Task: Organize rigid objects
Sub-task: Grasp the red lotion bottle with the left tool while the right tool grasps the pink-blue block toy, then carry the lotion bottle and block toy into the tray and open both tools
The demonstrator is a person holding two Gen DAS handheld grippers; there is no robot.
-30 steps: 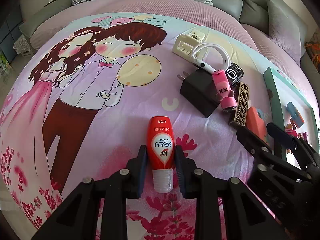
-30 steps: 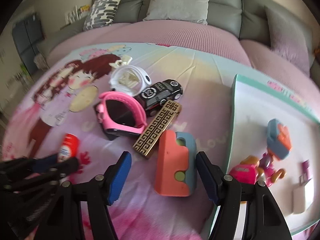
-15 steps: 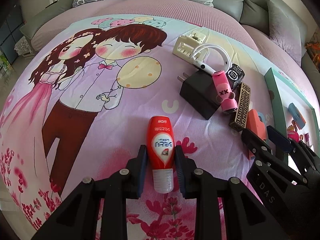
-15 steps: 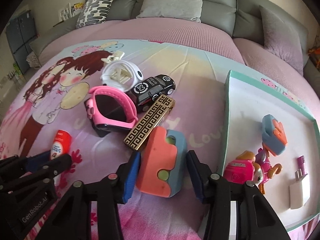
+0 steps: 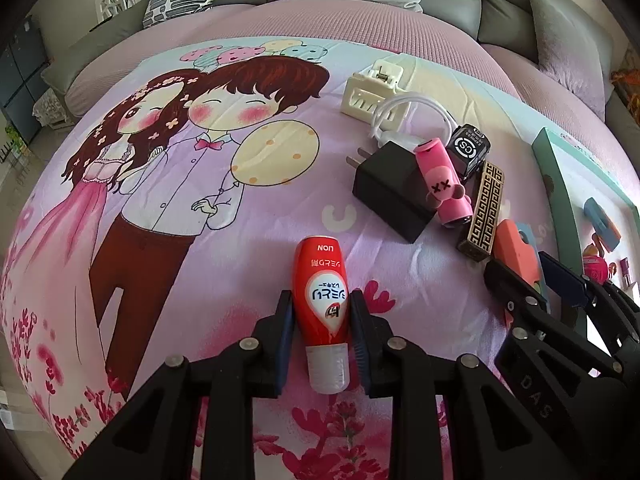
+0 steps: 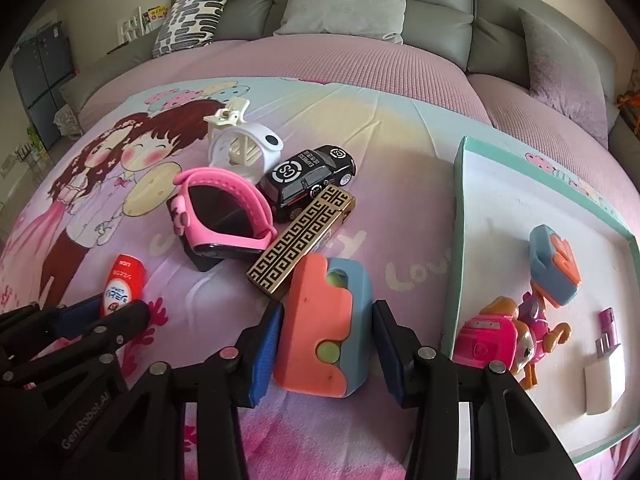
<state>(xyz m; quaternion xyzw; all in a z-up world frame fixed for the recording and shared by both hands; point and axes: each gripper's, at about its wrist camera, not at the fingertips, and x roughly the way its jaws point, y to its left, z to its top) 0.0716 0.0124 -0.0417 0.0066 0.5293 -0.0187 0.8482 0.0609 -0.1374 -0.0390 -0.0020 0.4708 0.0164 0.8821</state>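
Gripping the red plastic squeeze bottle with the clear cap (image 5: pixel 322 312), my left gripper (image 5: pixel 321 334) has both pads pressed against its sides, low in the centre of the left wrist view. In the right wrist view my right gripper (image 6: pixel 324 354) straddles the orange-and-blue plastic block (image 6: pixel 326 326); its fingers (image 6: pixel 264 350) sit just beside the block, but I cannot tell whether they touch it. Just above the block lies the gold-and-black patterned rectangular case (image 6: pixel 302 238), touching it, then the pink rubber watch band (image 6: pixel 220 210) around a black charger plug (image 5: pixel 390 190), and a black toy car (image 6: pixel 310 178). At the right edge, the teal-rimmed white tray (image 6: pixel 458 240) holds a pink toy figure (image 6: pixel 490 338).
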